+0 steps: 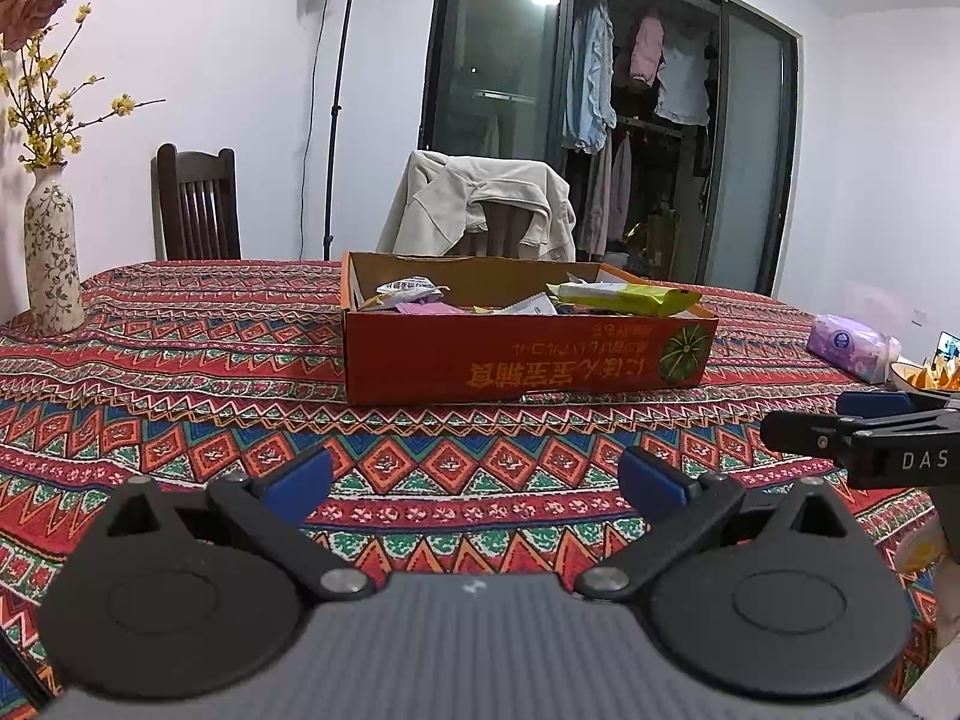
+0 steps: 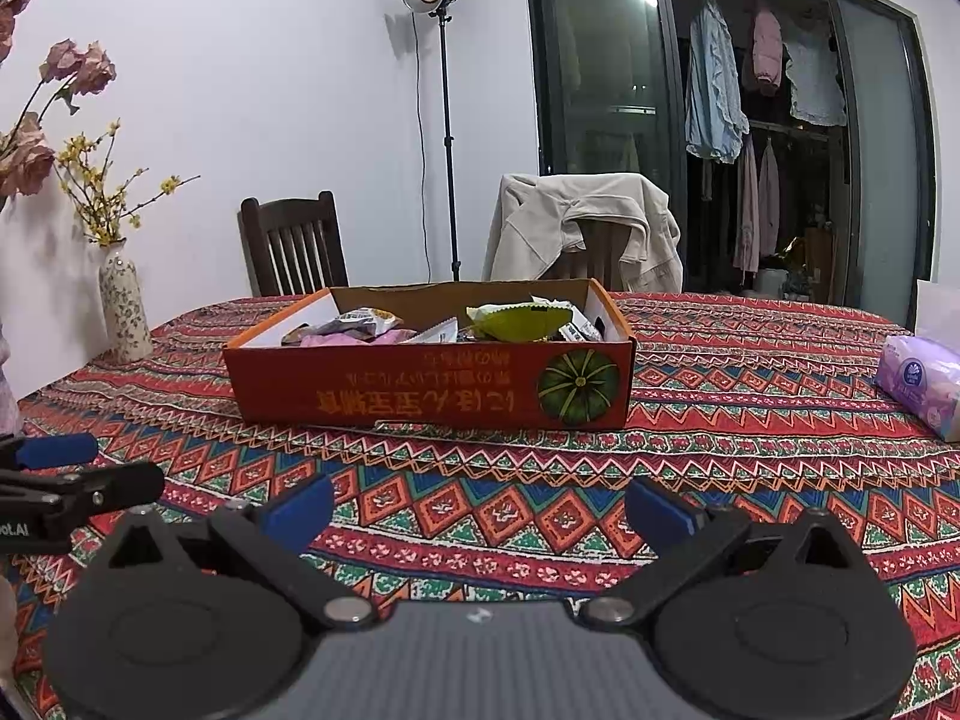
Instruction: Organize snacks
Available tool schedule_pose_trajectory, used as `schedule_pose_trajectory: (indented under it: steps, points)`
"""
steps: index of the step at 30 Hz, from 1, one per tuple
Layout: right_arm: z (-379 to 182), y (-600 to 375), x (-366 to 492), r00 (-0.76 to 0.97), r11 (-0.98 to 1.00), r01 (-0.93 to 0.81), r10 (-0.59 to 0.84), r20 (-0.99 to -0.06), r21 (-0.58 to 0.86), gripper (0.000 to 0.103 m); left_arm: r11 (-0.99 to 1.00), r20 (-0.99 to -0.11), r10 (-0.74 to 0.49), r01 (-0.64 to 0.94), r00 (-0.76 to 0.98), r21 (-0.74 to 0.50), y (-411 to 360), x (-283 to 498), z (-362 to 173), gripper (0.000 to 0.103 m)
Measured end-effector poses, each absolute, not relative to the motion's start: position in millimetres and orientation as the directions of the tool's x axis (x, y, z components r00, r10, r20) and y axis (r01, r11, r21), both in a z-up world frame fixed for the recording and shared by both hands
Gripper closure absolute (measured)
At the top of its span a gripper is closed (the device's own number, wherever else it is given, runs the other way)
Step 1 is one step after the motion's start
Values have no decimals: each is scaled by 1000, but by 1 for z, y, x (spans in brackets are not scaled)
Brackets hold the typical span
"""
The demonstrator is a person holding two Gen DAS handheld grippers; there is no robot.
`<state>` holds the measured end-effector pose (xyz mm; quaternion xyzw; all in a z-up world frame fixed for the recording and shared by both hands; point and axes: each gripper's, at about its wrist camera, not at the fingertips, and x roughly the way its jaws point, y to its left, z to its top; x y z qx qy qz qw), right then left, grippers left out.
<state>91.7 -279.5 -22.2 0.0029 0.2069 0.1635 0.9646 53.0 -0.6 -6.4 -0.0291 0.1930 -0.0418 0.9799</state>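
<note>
Left tongs [image 1: 474,483] fill the bottom of the left wrist view, blue pads spread wide apart with nothing between them, above the patterned cloth of the bench [image 1: 180,372]. Right tongs [image 2: 477,507] sit the same way at the bottom of the right wrist view — pads apart, empty. Each pair also shows at the other view's edge, low at the side.

Mid-frame in both views stands an orange box [image 1: 522,360] with a green pumpkin printed at its lower right corner. Snacks [image 1: 630,299] lie heaped inside it — a yellow-green packet on the right, white and pink wrappers on the left.

At the right edge lies a purple tissue pack [image 2: 921,381]; at the left edge stands a vase [image 1: 53,264] of yellow flowers.
</note>
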Motion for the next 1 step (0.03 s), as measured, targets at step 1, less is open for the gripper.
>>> schedule_pose_trajectory:
  steps: [1]
  points:
    - [-23, -280, 92, 860, 946, -314, 317, -399, 73, 0, 995, -377, -93, 70, 922, -73, -1, 53, -6, 0]
